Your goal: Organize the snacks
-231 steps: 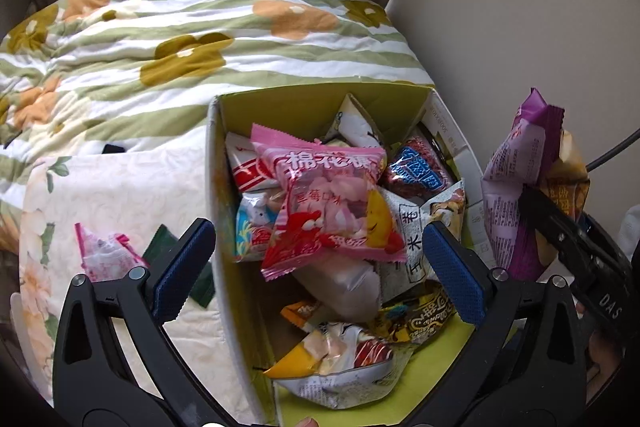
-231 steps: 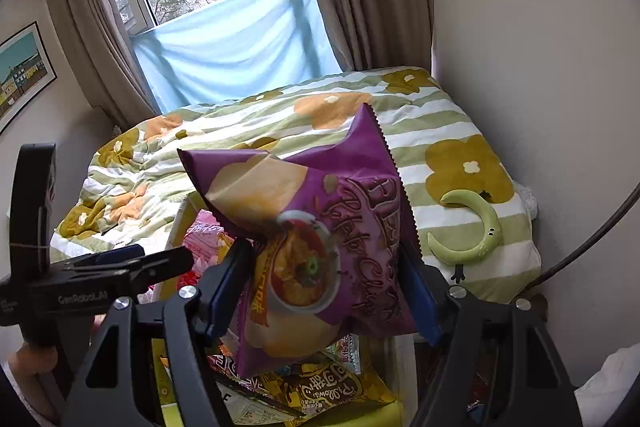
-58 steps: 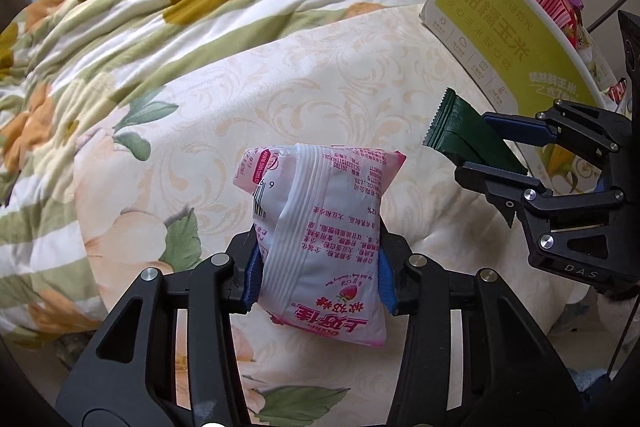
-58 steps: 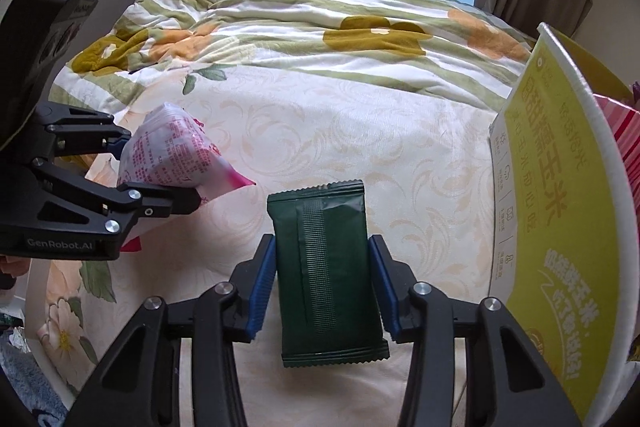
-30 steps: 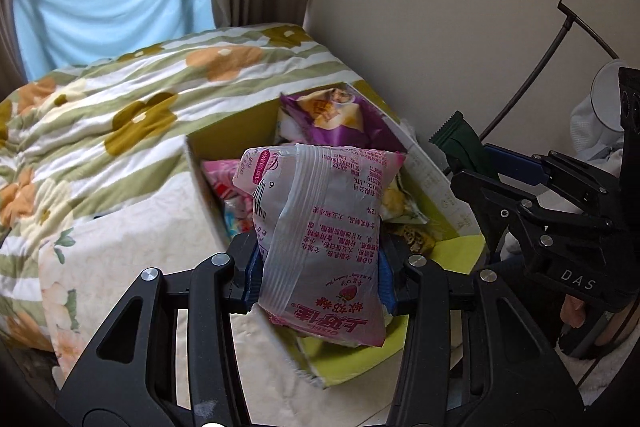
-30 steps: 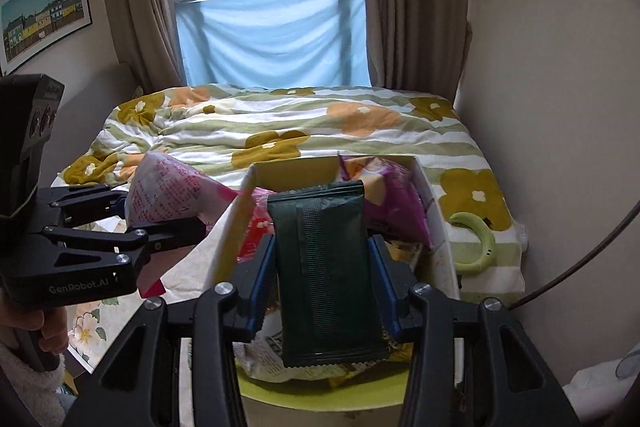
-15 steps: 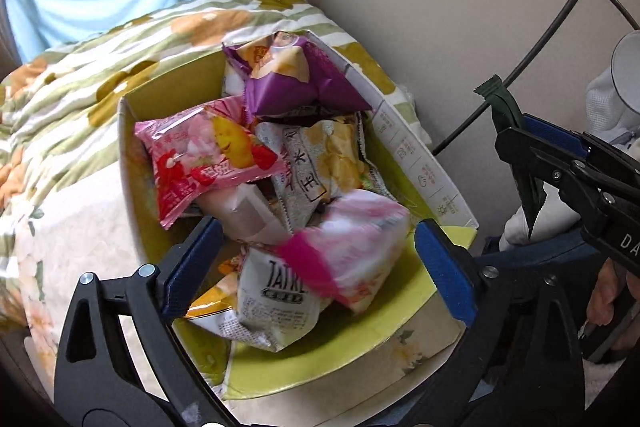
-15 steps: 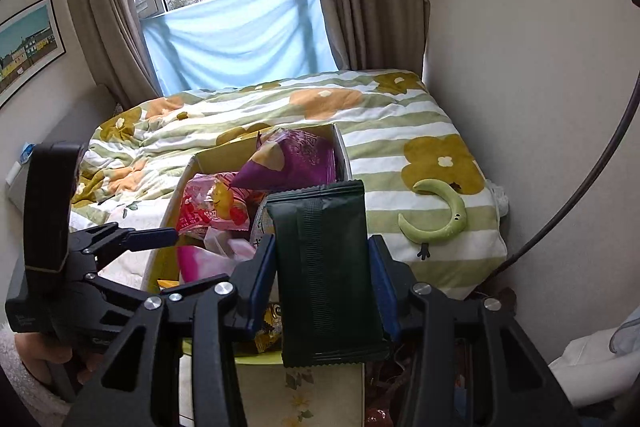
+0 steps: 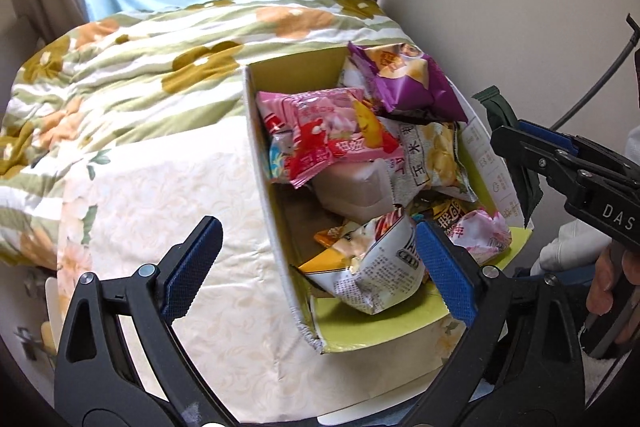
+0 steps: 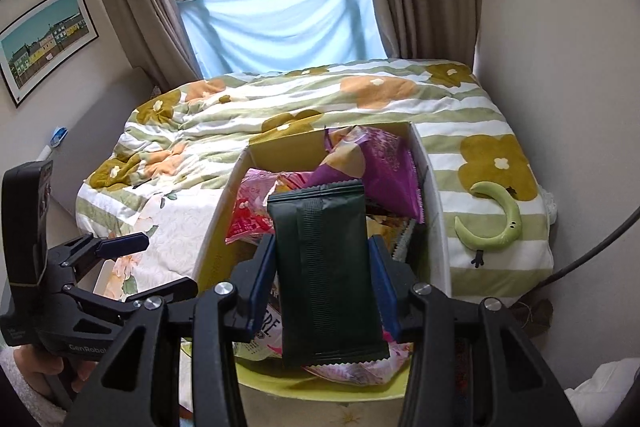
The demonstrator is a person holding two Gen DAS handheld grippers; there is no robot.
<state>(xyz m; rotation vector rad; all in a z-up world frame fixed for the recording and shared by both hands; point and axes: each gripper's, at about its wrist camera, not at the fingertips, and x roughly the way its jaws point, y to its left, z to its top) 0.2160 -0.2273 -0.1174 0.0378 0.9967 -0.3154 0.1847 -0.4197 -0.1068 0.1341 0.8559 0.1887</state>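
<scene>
A yellow-green cardboard box [image 9: 260,155] full of snack packets sits on the bed; it also shows in the right wrist view [image 10: 224,203]. My left gripper [image 9: 320,259] is open and empty above the box's near left wall. The small pink packet [image 9: 486,231] lies in the box's near right corner. My right gripper [image 10: 324,283] is shut on a dark green packet [image 10: 326,275] and holds it above the box's near end. That green packet [image 9: 508,147] shows at the right in the left wrist view.
A purple chip bag [image 9: 400,79] and a pink-red bag [image 9: 320,131] lie on top of the pile. A floral cream cloth [image 9: 160,211] covers the bed left of the box. A green crescent toy [image 10: 496,223] lies on the quilt. A wall stands close on the right.
My left gripper has let go of the pink packet, which now lies in the box, and has shifted left. My right gripper still holds the green packet over the box.
</scene>
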